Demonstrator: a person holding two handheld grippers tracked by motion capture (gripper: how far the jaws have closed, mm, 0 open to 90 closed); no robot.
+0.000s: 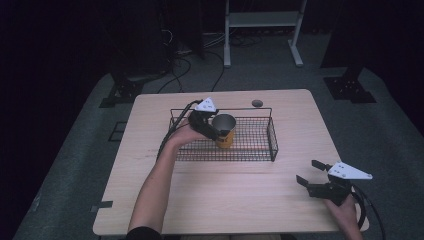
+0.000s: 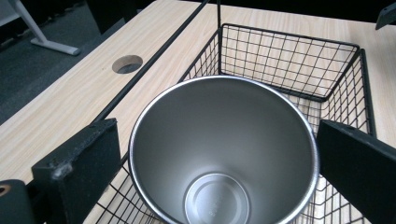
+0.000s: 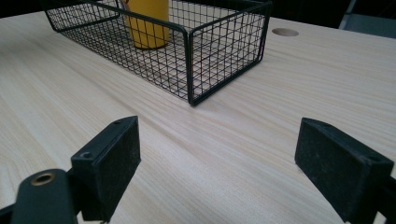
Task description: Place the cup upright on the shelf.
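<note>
Yellow-sided steel cup (image 1: 224, 129) stands upright in the black wire basket (image 1: 260, 150), towards its left end. The left gripper (image 1: 212, 126) brackets its rim, jaws wide. The right gripper (image 1: 309, 176) hovers wide near the table's (image 1: 225, 200) front-right corner.

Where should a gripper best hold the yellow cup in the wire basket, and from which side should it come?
Probably at the upper wall just under the steel rim, coming from above. The cup stands upright in the basket, whose wire walls hinder a sideways approach. The left gripper already has a jaw on either side of the cup; the round wall fits between flat pads.
</note>
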